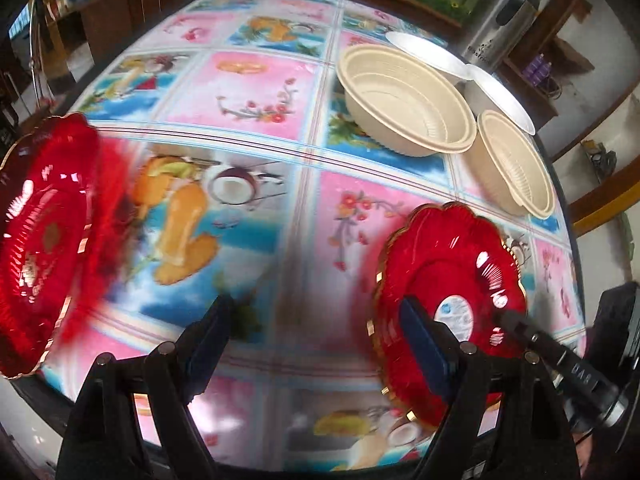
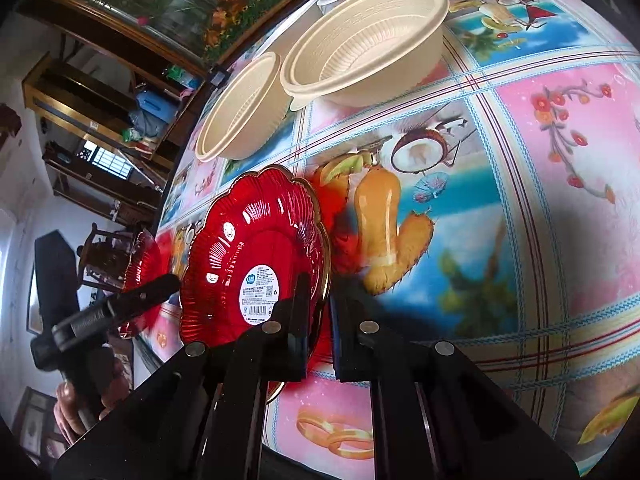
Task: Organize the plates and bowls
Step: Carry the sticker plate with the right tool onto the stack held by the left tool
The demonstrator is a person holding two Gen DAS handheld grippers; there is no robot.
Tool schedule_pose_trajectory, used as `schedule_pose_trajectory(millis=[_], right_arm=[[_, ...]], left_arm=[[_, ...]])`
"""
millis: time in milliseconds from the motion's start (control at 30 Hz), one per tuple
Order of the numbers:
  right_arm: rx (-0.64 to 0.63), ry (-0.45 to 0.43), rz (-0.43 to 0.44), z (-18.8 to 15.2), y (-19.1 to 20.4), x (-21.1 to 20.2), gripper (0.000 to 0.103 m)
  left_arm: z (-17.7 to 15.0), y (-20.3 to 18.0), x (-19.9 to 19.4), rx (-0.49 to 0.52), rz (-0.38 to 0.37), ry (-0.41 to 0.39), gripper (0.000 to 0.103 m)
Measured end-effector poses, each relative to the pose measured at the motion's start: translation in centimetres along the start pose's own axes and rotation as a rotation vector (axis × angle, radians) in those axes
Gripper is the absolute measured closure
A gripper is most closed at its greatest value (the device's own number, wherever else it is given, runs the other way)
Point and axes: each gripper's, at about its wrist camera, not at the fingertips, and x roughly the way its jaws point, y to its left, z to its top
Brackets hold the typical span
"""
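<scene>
**Right fingers carry a red plate while the left come in empty**

The right gripper (image 2: 320, 312) has its fingers (image 2: 298, 320) pinched tight on the rim of a red plate (image 2: 256, 256), one inside and one outside the gold edge. The plate stands nearly on edge, its labelled face turned toward the camera and its far rim just above the worktop (image 2: 520, 200). An edge grip suits a thin, shallow plate that lies too flat to take from above, and the tilt probably follows from lifting it by one side.

The left gripper (image 1: 316, 344) has its fingers (image 1: 208, 344) spread wide with nothing between them, only the patterned cloth below. It points down at the worktop, beside the held plate, perhaps ready to steady it or take the next piece.

A second red plate (image 1: 44, 240) sits at the worktop's left edge, blurred, well apart from the first. Stacking the two looks like the step in hand.

Farther back, a large bowl (image 1: 404, 100) and a small bowl (image 1: 516, 164) stand upright just beside each other, with white plates (image 1: 428, 54) behind them near a steel flask (image 1: 500, 20). The bowls already seem grouped; the red plates are not.
</scene>
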Motion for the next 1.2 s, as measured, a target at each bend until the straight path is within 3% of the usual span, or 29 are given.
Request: schedule_pose_trajectory(millis=[267, 333, 400, 433, 500, 567, 633, 967, 1200], right_arm=[[0.02, 0.005, 0.023, 0.2, -0.7, -0.4, 0.095], [0.041, 0.01, 0.041, 0.3, -1.0, -0.3, 0.095], [0.04, 0.009, 0.046, 0.3, -1.1, -0.4, 0.095], [0.039, 0.008, 0.045, 0.3, -1.0, -0.4, 0.095], [0.051, -0.002, 0.045, 0.2, -0.9, -0.2, 0.095], [0.057, -0.012, 0.048, 0.1, -1.0, -0.2, 0.095], [0.054, -0.028, 0.038, 0.0, -1.0, -0.4, 0.095], [-0.02, -0.098, -0.006, -0.6, 1.3, -1.0, 0.096], [-0.157, -0.092, 0.025, 0.7, 7.9, 0.0, 0.096]], left_arm=[[-0.2, -1.9, 1.7, 0.044, 0.012, 0.033, 0.021], [-0.4, -2.1, 1.8, 0.059, 0.008, 0.023, 0.026], [-0.7, -2.3, 1.7, 0.085, 0.019, 0.005, 0.047], [-0.8, -2.4, 1.7, 0.1, 0.023, -0.005, 0.052], [-0.9, -2.3, 1.7, 0.102, -0.023, -0.01, 0.07], [-1.3, -2.3, 1.6, 0.113, -0.067, -0.019, 0.083], [-1.9, -2.8, 1.2, 0.152, -0.063, -0.034, 0.09], [-2.1, -2.1, -1.3, 0.195, -0.084, -0.091, 0.092], [-1.8, 1.6, -7.1, 0.154, -0.02, -0.224, 0.092]])
